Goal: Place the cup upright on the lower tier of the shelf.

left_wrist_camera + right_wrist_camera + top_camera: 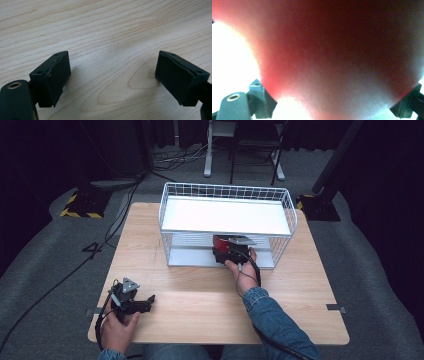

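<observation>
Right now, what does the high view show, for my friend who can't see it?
A person's right gripper reaches a red thing into the lower level of a white wire shelf on a wooden table. The left gripper rests near the table's front left.

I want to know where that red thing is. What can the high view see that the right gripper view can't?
The high view alone takes in the white wire rack on the wooden table, with the right gripper reaching into its lower shelf, and the left gripper resting open near the front edge. The right gripper view alone shows the red object close up, blurred, between the jaws. Both show that red object at the right gripper.
</observation>
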`<state>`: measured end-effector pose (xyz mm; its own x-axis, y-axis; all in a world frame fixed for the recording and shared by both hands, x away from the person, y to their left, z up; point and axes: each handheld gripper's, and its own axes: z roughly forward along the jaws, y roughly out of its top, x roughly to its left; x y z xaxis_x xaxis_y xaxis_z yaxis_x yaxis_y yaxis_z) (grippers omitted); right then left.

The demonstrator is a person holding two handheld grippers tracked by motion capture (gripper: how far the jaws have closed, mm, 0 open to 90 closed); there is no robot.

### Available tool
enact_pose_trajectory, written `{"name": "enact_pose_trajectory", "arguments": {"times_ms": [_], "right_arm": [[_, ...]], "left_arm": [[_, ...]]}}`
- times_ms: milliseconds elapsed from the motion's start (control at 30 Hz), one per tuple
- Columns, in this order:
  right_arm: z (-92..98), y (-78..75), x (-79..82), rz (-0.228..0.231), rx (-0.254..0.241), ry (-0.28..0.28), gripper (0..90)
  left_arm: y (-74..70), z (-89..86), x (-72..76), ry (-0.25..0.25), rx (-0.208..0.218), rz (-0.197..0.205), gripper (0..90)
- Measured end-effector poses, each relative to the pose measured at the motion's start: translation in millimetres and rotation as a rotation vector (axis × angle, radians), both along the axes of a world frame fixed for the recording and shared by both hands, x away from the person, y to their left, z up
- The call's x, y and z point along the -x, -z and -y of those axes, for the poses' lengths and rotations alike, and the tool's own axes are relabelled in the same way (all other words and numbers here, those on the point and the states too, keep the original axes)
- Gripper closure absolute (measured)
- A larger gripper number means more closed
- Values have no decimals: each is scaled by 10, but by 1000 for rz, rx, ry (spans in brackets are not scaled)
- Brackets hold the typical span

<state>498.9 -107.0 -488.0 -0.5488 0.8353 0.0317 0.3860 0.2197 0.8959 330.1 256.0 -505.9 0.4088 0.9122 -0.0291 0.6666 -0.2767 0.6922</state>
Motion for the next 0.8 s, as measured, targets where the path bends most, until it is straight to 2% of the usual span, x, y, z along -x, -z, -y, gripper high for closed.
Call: {"name": "enact_pose_trajectory", "arguments": {"times_ms": [300,567,800], "right_arm": [[68,30,59,-5,8,-9,159],[177,-8,206,-23,23,-14,159],[327,-73,379,-43,29,-43,159]], "left_arm": [[0,1,-1,-1,0,0,134],[2,4,-4,-2,2,3,133],[1,2,-4,-1,1,2,133]]}}
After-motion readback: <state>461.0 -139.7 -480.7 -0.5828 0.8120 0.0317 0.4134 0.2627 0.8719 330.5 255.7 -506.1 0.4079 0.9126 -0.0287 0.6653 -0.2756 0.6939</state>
